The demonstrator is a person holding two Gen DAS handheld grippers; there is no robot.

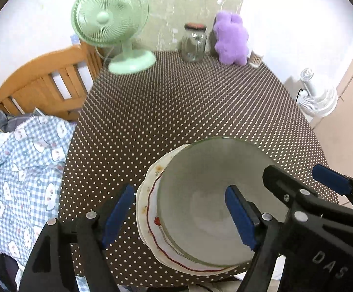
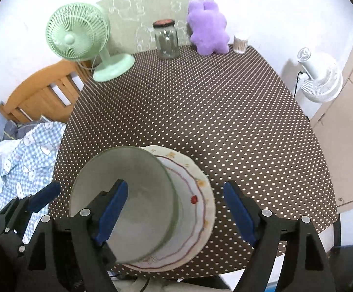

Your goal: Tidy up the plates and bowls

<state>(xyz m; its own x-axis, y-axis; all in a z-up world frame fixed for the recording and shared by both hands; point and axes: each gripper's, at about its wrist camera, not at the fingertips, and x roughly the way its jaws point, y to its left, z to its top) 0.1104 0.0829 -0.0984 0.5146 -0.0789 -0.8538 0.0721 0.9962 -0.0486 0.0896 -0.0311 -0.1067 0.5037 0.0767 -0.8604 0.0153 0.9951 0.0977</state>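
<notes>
- Fingers spread on both: left gripper (image 1: 179, 215) and right gripper (image 2: 177, 213) straddle opposite rims of the green-rimmed bowl (image 1: 208, 202), pinching nothing.
- Bowl sits on the flowered plate (image 2: 196, 194), near table edge.
- Stacking looks done; next, lift clear.

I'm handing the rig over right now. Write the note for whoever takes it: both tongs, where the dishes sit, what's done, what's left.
Left tongs: open, holding nothing, straddling the bowl's left rim from above.
Right tongs: open, holding nothing, straddling the bowl's right rim.
Dishes: bowl sits on the stacked plates at the near edge of the table.
Done: bowl and plates form one stack; neither pair of tongs grips it.
Left: no other plates or bowls are in view. Check that the stack sits steady so near the edge.
Fan, jar and plush toy stand at the far side.
</notes>
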